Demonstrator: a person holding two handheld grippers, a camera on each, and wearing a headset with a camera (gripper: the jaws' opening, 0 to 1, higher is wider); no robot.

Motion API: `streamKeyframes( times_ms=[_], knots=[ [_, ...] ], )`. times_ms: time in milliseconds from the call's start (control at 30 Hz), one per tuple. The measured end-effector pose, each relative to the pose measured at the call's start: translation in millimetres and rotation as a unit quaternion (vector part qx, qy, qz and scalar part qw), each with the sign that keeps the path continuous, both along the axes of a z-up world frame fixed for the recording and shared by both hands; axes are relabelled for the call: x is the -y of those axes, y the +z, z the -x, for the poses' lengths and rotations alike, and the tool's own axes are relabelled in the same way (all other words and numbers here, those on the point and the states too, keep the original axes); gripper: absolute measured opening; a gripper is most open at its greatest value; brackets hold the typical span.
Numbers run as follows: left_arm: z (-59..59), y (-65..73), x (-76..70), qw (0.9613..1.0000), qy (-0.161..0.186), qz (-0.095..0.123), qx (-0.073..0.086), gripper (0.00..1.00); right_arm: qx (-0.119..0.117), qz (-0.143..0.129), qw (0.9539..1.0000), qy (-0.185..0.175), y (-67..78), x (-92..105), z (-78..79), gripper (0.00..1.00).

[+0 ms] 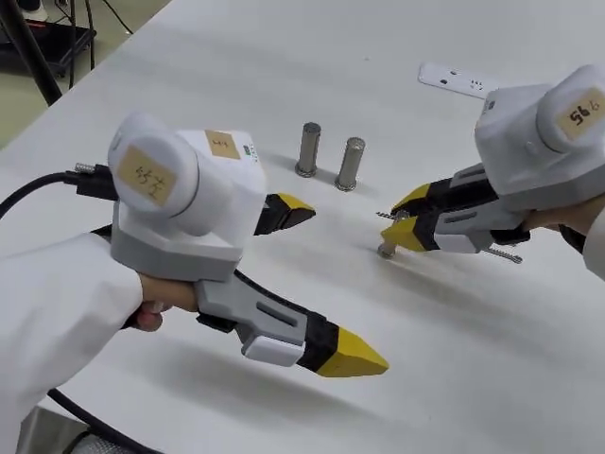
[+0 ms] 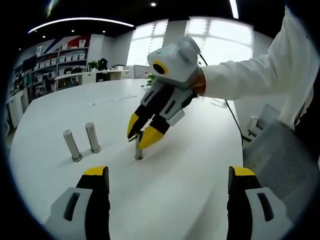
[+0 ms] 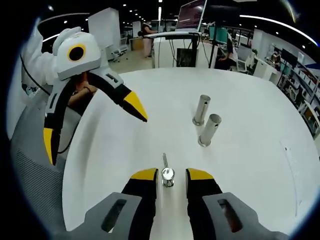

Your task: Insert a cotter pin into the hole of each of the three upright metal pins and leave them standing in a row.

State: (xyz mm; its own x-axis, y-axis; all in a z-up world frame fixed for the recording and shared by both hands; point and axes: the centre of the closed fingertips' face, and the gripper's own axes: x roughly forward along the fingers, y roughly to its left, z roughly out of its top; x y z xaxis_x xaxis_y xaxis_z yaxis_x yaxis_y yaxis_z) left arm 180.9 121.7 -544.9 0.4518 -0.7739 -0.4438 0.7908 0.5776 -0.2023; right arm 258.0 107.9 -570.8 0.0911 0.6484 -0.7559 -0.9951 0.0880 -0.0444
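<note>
Third pin, cotter going in

My right gripper (image 1: 402,219) sits nearly closed around the near pin (image 3: 167,177), steadying it while the cotter (image 3: 164,161) pokes out leftward; I cannot tell if the jaws pinch. My left gripper (image 1: 337,284) hangs spread wide, clear. Two pins (image 1: 308,149) (image 1: 350,163) stand farther off, side by side.

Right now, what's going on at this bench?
A person works two handheld grippers. The right gripper has its jaws either side of the top of one metal pin, where a cotter pin sticks out; whether they clamp is unclear. The left gripper hangs open and empty. Two other metal pins stand upright nearby.
</note>
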Motion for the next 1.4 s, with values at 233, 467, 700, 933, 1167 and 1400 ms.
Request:
streamKeyframes(
  times_ms=[233, 467, 700, 933, 1167, 1400],
  knots=[
    [-4.4, 10.2, -5.7, 0.9998, 0.017, -0.009, 0.006, 0.99, 0.007, -0.015, 0.9998, -0.013, 13.9, 11.2, -0.6, 0.34],
    [-9.7, 26.1, -11.9, 0.9991, 0.038, 0.004, 0.016, 0.99, 0.018, -0.055, 0.9967, -0.057, 41.8, 23.2, 2.4, 0.44],
    [-12.2, 41.3, -21.5, 0.9974, 0.065, 0.017, 0.027, 0.99, 0.018, -0.079, 0.9911, -0.106, 56.6, 45.9, 11.3, 0.55],
    [-10.4, 49.9, -29.1, 0.9955, 0.085, 0.020, 0.035, 0.99, 0.019, -0.117, 0.9806, -0.156, 74.4, 63.8, 20.9, 0.58],
    [-7.0, 59.4, -26.2, 0.9936, 0.100, 0.035, 0.040, 0.99, 0.010, -0.126, 0.9711, -0.203, 74.2, 83.4, 33.9, 0.73],
    [-2.2, 60.8, -17.7, 0.9923, 0.105, 0.054, 0.037, 0.99, -0.012, -0.142, 0.9569, -0.253, 71.5, 99.4, 47.2, 0.78]
  ],
)
